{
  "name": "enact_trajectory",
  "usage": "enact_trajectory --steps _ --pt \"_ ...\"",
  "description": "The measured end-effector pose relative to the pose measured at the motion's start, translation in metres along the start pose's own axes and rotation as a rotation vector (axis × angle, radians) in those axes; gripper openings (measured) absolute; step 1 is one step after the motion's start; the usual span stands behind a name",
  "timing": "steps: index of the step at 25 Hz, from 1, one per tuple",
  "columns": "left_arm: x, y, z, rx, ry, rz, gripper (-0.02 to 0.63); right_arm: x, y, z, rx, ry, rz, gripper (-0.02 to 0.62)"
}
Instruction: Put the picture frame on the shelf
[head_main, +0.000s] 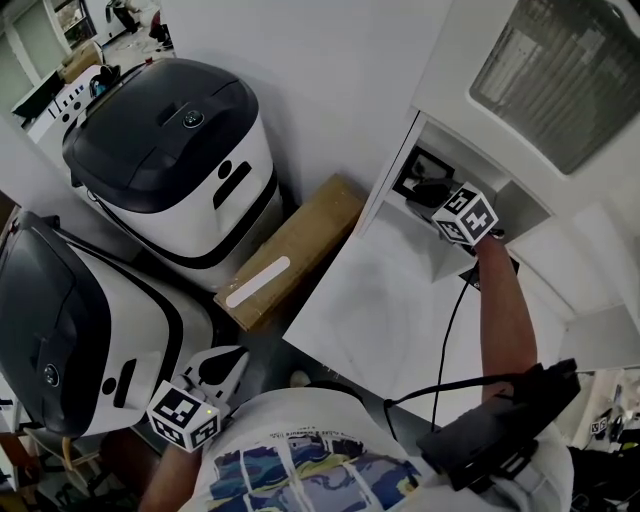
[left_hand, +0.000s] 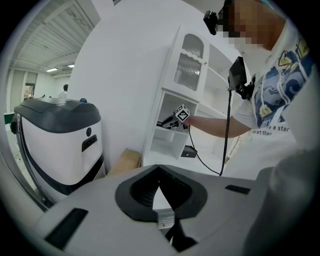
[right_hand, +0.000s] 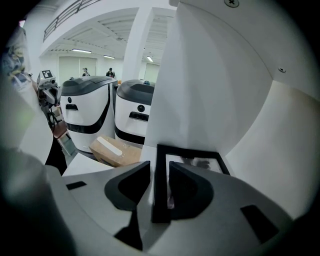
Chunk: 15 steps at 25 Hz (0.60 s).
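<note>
Through the right gripper view, the right gripper (right_hand: 159, 166) had its jaws spread wide, with the black left bar of the picture frame (right_hand: 195, 161) standing between the pads. A sliver of light showed on the left side of that bar. On the right the pad sat so near the frame that I could not tell whether it touched. The frame was inside the open shelf compartment (head_main: 445, 250) of the white cabinet (head_main: 350, 310), right of centre in the head view, its far edge close to the back wall. A small greyish print showed behind the glass, too blurred to read.

The left gripper (left_hand: 159, 169) hung low at the bottom left of the head view, its jaws together at the tips with nothing in them. It sat just beside the nearer of two white-and-dark-grey machines (head_main: 70, 330). The other machine (head_main: 170, 150) filled the upper left. Each carried a small round badge on its lid, and I could not read either one. A cardboard box (head_main: 290, 250) lay between the machines and the cabinet, its white label strip (head_main: 257, 282) blank.

In the left gripper view, the person's T-shirt (left_hand: 272, 100) carried print at the right edge. I could make out only "a star" and "tell than".
</note>
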<state>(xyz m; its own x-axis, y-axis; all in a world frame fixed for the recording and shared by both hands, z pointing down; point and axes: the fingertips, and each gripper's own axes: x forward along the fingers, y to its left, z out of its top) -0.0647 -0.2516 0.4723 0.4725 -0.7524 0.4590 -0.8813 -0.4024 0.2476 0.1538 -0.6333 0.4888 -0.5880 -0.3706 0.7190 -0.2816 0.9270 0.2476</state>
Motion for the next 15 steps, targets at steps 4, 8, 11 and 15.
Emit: enact_trajectory --steps 4,8,11,15 --pt "-0.003 -0.002 -0.002 -0.005 0.002 -0.004 0.012 -0.003 -0.001 0.002 0.008 -0.012 -0.017 0.133" --pt "-0.009 -0.003 -0.004 -0.002 -0.001 -0.001 0.012 -0.009 0.000 0.007 0.012 -0.032 -0.038 0.133" --pt "-0.014 -0.005 -0.006 -0.003 -0.002 -0.004 0.012 -0.016 0.004 0.008 0.013 -0.034 -0.046 0.133" --pt "-0.022 -0.009 -0.009 0.004 -0.007 -0.014 0.012 -0.026 0.013 0.009 0.012 -0.027 -0.055 0.118"
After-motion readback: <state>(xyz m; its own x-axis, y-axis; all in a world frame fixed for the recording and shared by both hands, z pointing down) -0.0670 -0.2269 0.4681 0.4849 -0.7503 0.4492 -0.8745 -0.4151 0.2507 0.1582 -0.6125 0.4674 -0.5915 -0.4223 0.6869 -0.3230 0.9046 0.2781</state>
